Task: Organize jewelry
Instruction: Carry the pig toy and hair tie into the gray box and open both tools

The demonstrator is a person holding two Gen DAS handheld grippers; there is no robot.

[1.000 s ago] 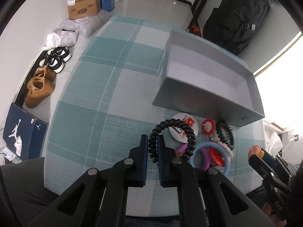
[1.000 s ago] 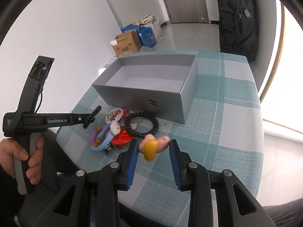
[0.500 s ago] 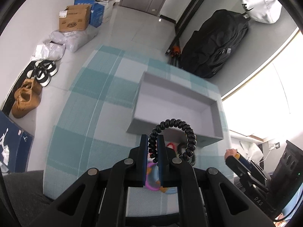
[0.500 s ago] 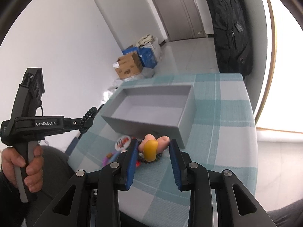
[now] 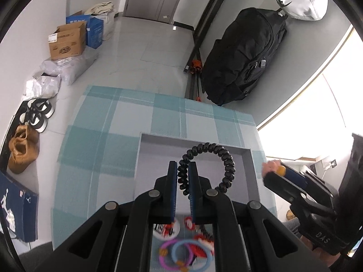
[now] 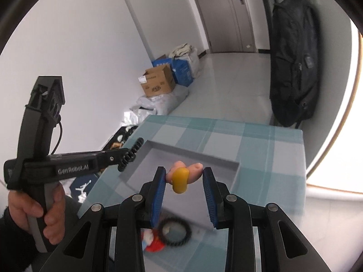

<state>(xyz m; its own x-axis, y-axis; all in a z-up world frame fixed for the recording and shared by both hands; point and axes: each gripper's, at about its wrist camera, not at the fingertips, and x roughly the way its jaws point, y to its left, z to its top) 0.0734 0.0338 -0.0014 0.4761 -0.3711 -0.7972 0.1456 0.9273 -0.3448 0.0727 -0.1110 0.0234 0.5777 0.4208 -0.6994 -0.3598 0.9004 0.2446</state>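
My left gripper (image 5: 182, 170) is shut on a black spiral hair tie (image 5: 223, 158) and holds it above the open grey box (image 5: 145, 163). The left gripper also shows in the right wrist view (image 6: 127, 153), over the box's left end. My right gripper (image 6: 184, 176) is shut on a pink and yellow hair clip (image 6: 180, 178), held above the grey box (image 6: 192, 156). The right gripper shows at the box's right side in the left wrist view (image 5: 272, 168). Loose pieces lie in front of the box: pink and blue rings (image 5: 179, 255), a round badge (image 5: 164, 227), another black hair tie (image 6: 174, 232).
The box stands on a teal checked tablecloth (image 5: 102, 140). Beyond the table's far edge are a black backpack (image 5: 245, 56), cardboard boxes (image 5: 67, 40) and shoes (image 5: 22, 154) on the floor.
Both grippers have risen and moved forward with their items, from over the pile to above the grey box. The pile now lies below and behind them.
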